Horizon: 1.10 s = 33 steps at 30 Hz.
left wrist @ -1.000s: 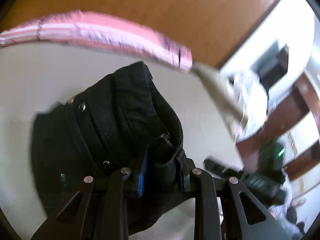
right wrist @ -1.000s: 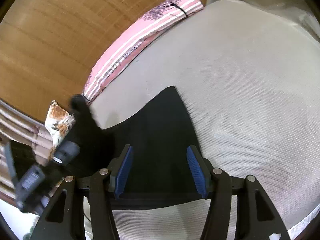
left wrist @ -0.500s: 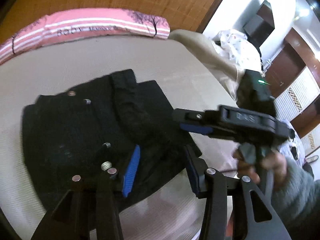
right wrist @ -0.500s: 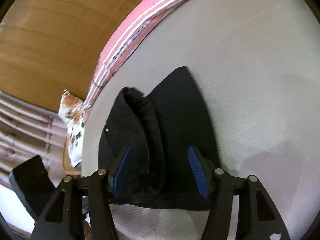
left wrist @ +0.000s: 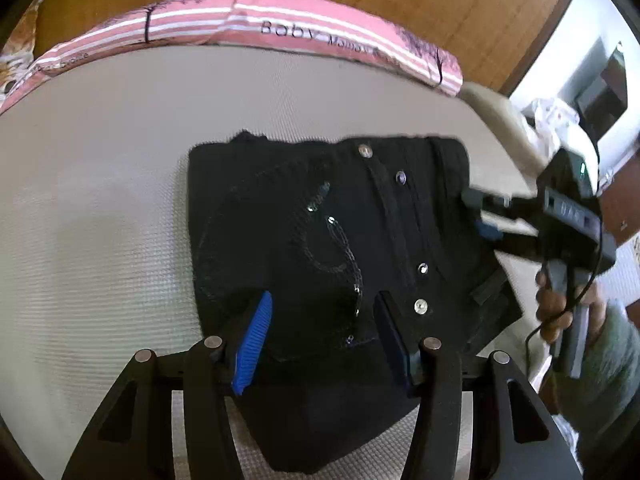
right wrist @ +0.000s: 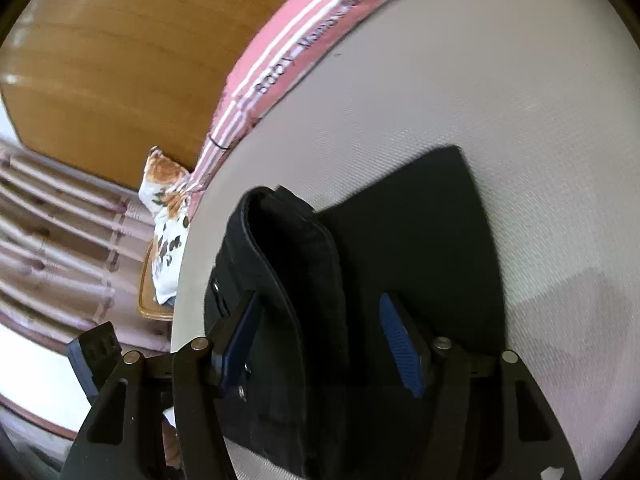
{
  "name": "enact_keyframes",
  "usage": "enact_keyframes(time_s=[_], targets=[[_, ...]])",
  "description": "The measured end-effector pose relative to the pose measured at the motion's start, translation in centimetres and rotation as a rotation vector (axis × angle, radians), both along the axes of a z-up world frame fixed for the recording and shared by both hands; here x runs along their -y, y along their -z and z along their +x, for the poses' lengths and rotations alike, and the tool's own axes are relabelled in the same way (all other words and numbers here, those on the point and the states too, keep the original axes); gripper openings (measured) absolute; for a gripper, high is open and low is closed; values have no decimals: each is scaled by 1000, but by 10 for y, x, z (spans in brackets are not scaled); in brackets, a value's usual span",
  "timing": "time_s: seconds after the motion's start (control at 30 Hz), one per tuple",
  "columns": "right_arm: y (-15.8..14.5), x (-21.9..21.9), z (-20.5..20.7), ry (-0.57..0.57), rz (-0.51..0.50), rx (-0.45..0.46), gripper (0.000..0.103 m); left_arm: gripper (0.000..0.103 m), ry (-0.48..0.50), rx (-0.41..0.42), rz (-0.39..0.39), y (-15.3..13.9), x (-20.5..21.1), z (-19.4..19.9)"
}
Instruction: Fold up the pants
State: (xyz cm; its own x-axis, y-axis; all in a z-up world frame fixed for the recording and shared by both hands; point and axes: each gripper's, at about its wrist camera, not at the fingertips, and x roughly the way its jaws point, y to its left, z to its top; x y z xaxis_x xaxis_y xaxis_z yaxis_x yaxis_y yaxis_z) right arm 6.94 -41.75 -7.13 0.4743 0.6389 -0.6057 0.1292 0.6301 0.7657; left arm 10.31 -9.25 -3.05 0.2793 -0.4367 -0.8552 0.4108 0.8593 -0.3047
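Black pants [left wrist: 340,240] lie folded mid-frame on bed [left wrist: 100,200]. Left gripper [left wrist: 324,336] jaws opening over lower edge, not pinching. Right gripper [right wrist: 320,344] open, straddling waistband fold w/o pressing.

Bare mattress [left wrist: 100,200] around folded pants [left wrist: 320,240]

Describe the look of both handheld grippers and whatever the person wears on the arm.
Left gripper: black skeletal linkage with silver pivot pins and ribbed blue pads. Right gripper: same black frame, silver pins, blue ribbed pads. Seen from the left wrist camera, its black body carries a small green light and a thin black cable; the sleeve is grey-green knit.
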Motion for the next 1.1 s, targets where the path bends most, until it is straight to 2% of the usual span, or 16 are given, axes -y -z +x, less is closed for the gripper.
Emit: enact_keyframes(time_s=[0.07,0.2,0.27,0.37,0.47,0.57,0.67,0.73,0.83,0.87,0.93,1.0,1.1], targets=[[1,-5,6,-29,17,14,48,59,24,6,3,5,4,-5],[10,-23,17,-92,52,5,40,66,67,45,32,9,12,-13],[17,-25,21,-78,81,2,30,68,73,54,34,11,14,-10],[15,-24,18,-17,109,-29,16,68,58,33,6,8,9,-8],[-8,-25,12,21,87,-21,12,68,15,25,-67,-2,3,-1],[-37,-18,9,59,61,29,11,68,24,89,-74,-17,9,0],[-50,0,4,109,17,60,11,68,55,125,-73,-23,20,-1],[-45,18,-3,164,0,32,11,68,77,115,-69,-19,28,-1],[-17,37,-17,217,-10,-55,11,68,117,84,-40,-5,39,-3],[-4,40,-21,223,-18,-96,16,68,135,63,-21,3,44,-2],[9,45,-27,249,8,-116,26,68,160,46,33,17,49,-6],[8,48,-32,258,38,-129,32,68,179,61,54,21,49,-10],[-6,47,-43,264,-8,-119,35,68,182,64,58,19,49,-14]])
